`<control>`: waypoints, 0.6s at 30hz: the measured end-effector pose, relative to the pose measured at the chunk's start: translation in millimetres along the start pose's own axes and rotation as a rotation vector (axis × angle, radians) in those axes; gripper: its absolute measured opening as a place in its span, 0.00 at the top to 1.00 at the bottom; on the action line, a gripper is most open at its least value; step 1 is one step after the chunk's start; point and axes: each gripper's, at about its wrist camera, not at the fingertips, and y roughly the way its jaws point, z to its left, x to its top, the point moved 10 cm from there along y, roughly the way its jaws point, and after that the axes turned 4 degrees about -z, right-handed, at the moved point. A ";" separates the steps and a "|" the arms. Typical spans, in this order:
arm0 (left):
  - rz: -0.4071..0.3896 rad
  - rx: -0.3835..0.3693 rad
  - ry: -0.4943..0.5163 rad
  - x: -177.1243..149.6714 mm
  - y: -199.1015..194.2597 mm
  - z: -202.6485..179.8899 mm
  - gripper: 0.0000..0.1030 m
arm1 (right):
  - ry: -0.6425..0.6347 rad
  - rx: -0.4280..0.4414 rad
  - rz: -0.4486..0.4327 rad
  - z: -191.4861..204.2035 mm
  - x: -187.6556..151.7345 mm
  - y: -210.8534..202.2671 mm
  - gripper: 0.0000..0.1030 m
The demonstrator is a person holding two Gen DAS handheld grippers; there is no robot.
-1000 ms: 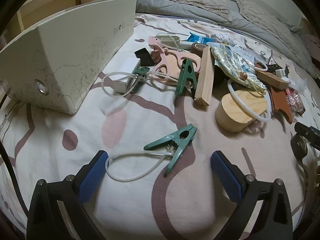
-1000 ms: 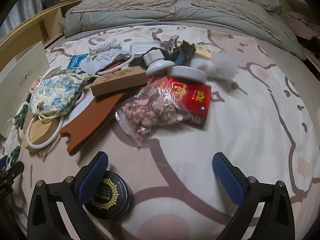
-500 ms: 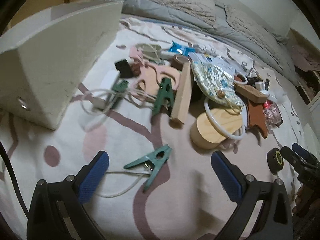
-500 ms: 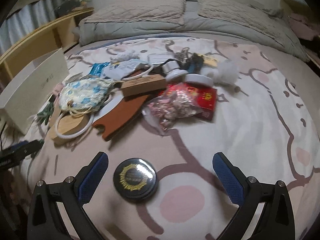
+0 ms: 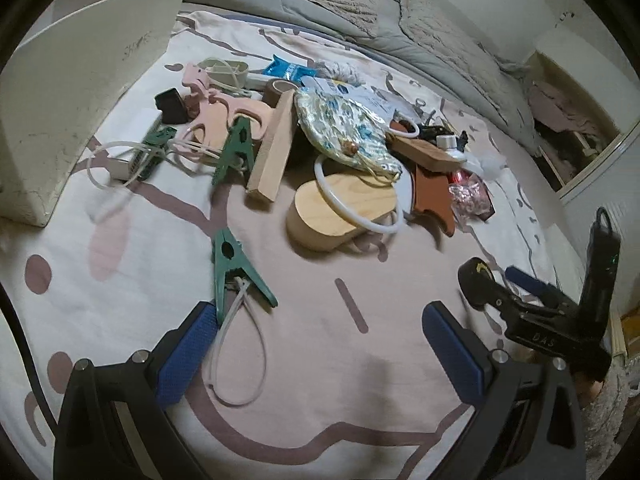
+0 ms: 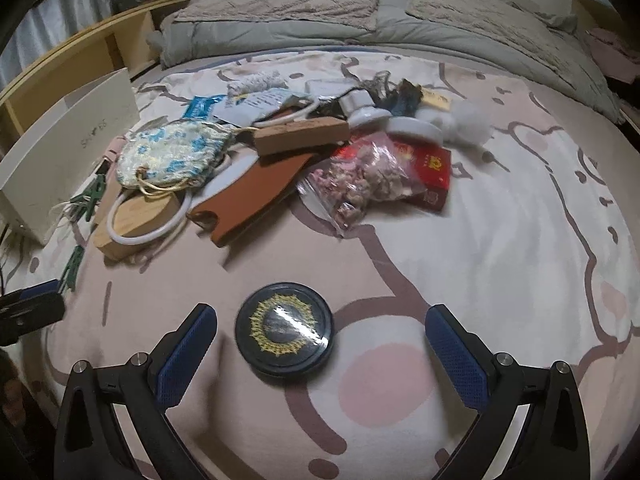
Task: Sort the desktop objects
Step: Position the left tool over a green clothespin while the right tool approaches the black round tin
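A pile of small objects lies on a patterned bedsheet. In the left wrist view my left gripper [image 5: 320, 344] is open, low over the sheet. A green clip [image 5: 232, 268] with a white cord loop lies just ahead of its left finger [image 5: 184, 356]. In the right wrist view my right gripper [image 6: 320, 340] is open. A round black tin [image 6: 284, 330] with a gold pattern lies flat between its fingers, nearer the left one, touching neither. The same tin [image 5: 476, 280] and the right gripper [image 5: 516, 296] show at the right of the left wrist view.
A white box [image 5: 80, 80] stands at the left. The pile holds a floral pouch [image 6: 172, 152], a round wooden box [image 5: 340, 212] with a white ring, a wooden block [image 5: 272, 148], a brown leather piece [image 6: 256, 196], a bag of dried petals [image 6: 360, 180], and a red booklet [image 6: 432, 168]. Grey bedding lies behind.
The right gripper has drawn back and shifted left, so the black tin now lies between its fingers. The left gripper has swung right and the green clip now lies by its left finger.
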 end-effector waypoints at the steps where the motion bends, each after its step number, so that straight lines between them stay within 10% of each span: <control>1: -0.010 0.019 0.000 1.6 -0.4 3.3 0.00 | 0.006 0.005 0.007 0.5 -1.0 1.4 0.00; 18: -0.069 0.187 0.071 6.2 9.4 24.3 0.34 | -0.078 0.024 0.061 24.4 -15.6 11.5 0.00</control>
